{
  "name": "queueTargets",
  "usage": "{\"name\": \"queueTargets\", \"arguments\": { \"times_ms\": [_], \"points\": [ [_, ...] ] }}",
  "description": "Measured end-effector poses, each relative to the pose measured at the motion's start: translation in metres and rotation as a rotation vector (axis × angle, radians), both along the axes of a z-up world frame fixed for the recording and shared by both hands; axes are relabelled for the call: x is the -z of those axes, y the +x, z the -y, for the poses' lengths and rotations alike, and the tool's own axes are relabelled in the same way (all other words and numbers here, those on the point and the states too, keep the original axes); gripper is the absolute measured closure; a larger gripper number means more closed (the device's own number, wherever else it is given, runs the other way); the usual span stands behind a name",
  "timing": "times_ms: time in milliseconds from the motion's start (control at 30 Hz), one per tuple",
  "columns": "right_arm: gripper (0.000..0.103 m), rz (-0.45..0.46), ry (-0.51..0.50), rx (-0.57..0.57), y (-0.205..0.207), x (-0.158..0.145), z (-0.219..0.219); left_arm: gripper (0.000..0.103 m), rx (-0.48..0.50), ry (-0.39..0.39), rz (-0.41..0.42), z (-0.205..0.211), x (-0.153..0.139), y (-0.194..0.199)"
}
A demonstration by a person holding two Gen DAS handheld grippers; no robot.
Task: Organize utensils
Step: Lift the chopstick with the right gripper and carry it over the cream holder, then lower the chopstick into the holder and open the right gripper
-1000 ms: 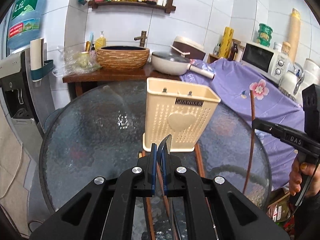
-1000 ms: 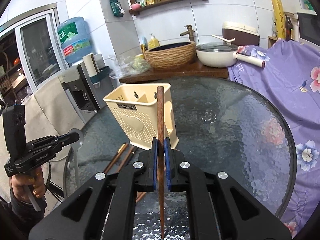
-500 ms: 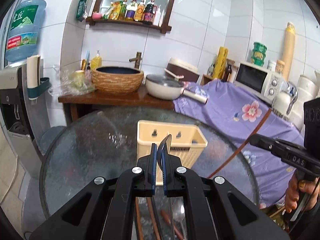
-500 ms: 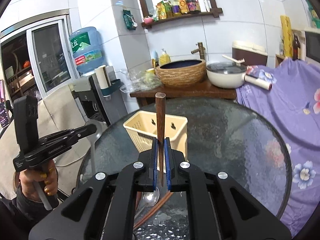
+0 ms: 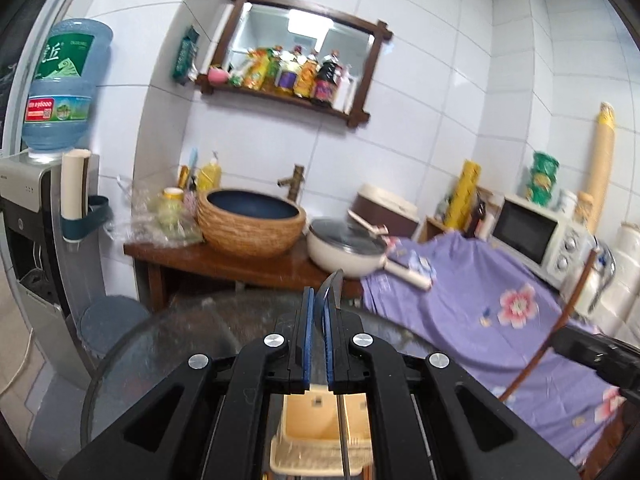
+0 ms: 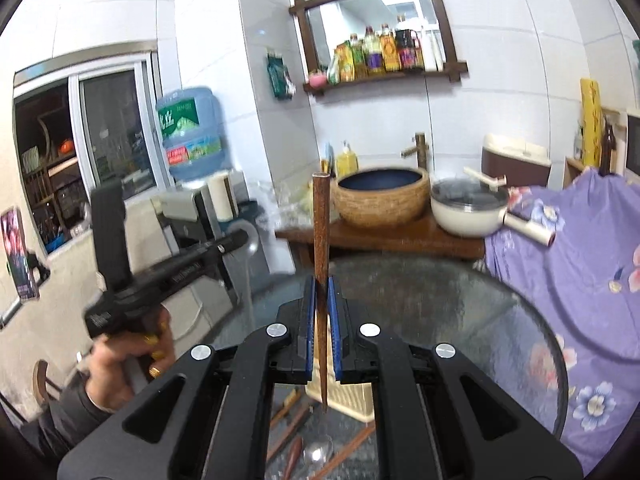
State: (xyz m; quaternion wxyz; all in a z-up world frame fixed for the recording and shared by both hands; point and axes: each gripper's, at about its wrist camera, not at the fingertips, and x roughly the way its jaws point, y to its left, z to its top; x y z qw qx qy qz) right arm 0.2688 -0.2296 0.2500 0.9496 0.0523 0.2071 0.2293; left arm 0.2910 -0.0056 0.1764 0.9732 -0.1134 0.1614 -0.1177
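Note:
My left gripper (image 5: 319,312) is shut on a metal spoon (image 5: 333,286); its bowl stands edge-on above the pads and its thin handle hangs down over the cream utensil holder (image 5: 316,420). My right gripper (image 6: 322,284) is shut on a dark wooden chopstick (image 6: 321,216), held upright with its tip hanging just above the holder (image 6: 352,396). In the right wrist view the left gripper (image 6: 236,240) is at the left, held by a hand. In the left wrist view the right gripper (image 5: 560,338) is at the right with the chopstick (image 5: 568,304) slanting up.
The holder stands on a round glass table (image 6: 460,320). Loose chopsticks (image 6: 288,428) and a spoon (image 6: 316,448) lie on the glass beside it. Behind are a wooden counter with a woven basin (image 5: 250,220), a lidded pan (image 5: 346,246), purple flowered cloth (image 5: 480,304) and a water dispenser (image 5: 28,216).
Both grippers have risen with the spoon and chopstick still held. The holder has dropped from the middle of each view to the bottom edge, beneath the fingers.

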Motion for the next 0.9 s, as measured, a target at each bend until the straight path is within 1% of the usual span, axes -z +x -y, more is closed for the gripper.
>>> {"name": "queueTargets", "arguments": {
  "times_ms": [100,233,300,467,567,733,900],
  "points": [
    [0.096,0.05,-0.006,0.031,0.013,-0.013,-0.007,0.098,-0.034,-0.016,0.029,0.002,-0.005,0.012],
    [0.096,0.09,-0.018,0.089,0.03,-0.007,-0.012,0.098,-0.096,-0.009,0.062,0.008,0.004,0.024],
    [0.096,0.08,-0.03,0.107,0.039,0.007,-0.014,0.098,-0.128,0.009,0.07,0.013,0.015,0.029],
    [0.096,0.021,-0.041,0.136,0.054,0.05,-0.013,0.098,-0.147,0.047,0.047,0.019,0.049,0.038],
    [0.096,-0.021,-0.038,0.135,0.06,0.071,-0.012,0.098,-0.152,0.066,0.028,0.018,0.065,0.041],
    [0.096,-0.047,-0.067,0.131,0.059,0.096,-0.016,0.098,-0.137,0.082,-0.013,0.016,0.087,0.04],
    [0.096,-0.065,-0.091,0.128,0.057,0.116,-0.019,0.098,-0.107,0.105,-0.042,0.018,0.099,0.036]
  ]
}}
